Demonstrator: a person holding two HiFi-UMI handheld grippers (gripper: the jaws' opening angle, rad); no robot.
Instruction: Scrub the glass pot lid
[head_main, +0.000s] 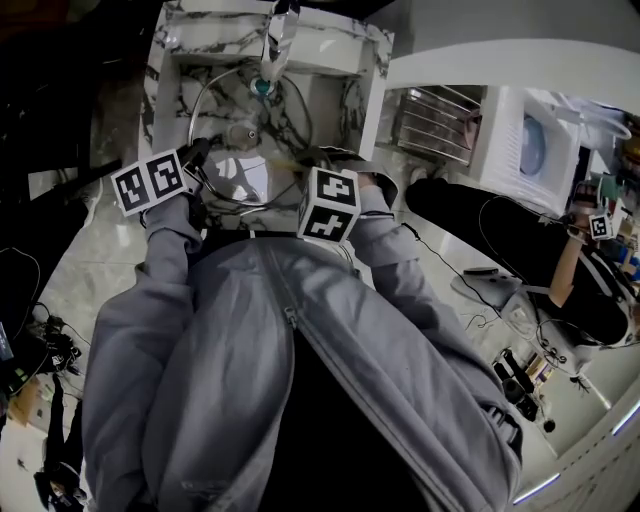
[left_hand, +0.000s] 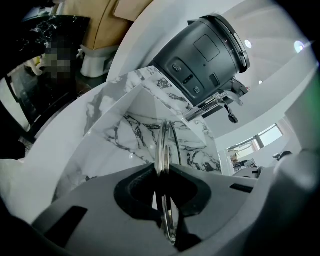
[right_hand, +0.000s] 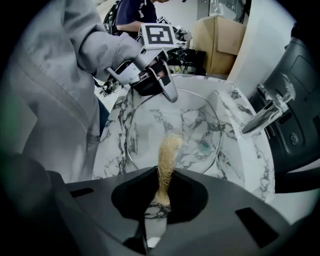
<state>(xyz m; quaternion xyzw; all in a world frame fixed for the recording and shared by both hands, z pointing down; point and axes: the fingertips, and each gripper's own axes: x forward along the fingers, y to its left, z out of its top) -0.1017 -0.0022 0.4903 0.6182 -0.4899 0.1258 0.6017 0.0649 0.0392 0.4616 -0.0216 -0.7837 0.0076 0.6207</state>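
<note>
Left tool (left_hand: 161, 175) clamps lid (left_hand: 161, 145) by its rim over sink (right_hand: 250, 147) so right tool (right_hand: 161, 200), clenched on a tan, probably fibre scrubber (right_hand: 167, 155), can reach the glass.

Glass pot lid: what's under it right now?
Through the glass pot lid you can see the marble sink basin and its drain. The tan scrubber hides a strip of the basin, and the left gripper covers the rim where it clamps.

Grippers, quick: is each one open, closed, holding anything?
Left gripper: closed on the glass pot lid, at its rim.
Right gripper: closed on a tan fibrous scrubber.
</note>
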